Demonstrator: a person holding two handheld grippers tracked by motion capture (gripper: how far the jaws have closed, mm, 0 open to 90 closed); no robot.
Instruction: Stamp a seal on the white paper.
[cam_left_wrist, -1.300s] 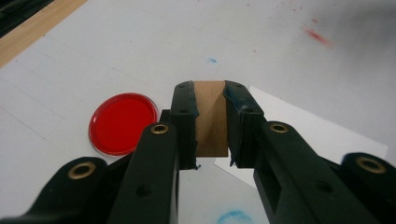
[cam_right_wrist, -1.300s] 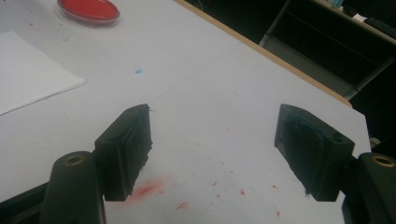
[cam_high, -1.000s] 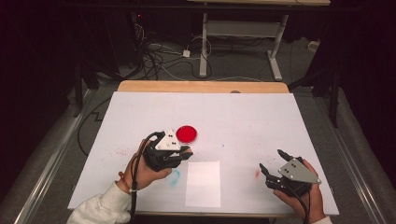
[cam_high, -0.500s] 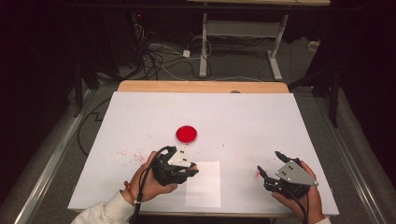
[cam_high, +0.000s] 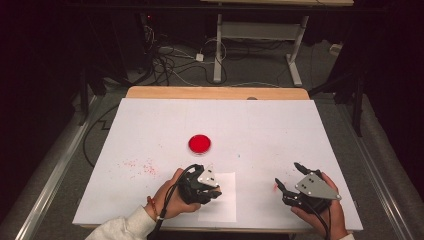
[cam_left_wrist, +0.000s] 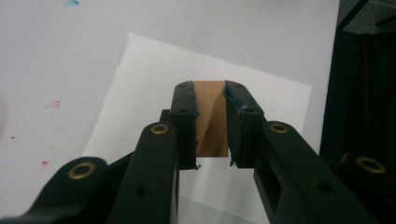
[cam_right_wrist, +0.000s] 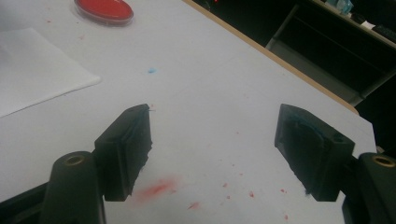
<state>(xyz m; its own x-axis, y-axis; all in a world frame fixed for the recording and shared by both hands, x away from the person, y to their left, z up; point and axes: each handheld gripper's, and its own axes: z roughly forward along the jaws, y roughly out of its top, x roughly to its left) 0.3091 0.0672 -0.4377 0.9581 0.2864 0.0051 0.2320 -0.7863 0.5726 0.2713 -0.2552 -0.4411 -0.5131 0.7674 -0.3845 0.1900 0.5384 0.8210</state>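
Left gripper (cam_left_wrist: 211, 116) clamping wooden block (cam_left_wrist: 211, 119), red-filled dish (cam_high: 200, 144) beyond

I count two grippers: left gripper (cam_high: 212, 186) and right gripper (cam_high: 287, 179). One wooden block (cam_left_wrist: 211, 116), in the left one. One sheet of paper (cam_high: 222, 207). One red dish (cam_high: 200, 144). One tabletop (cam_high: 260, 130). Two hands on them.
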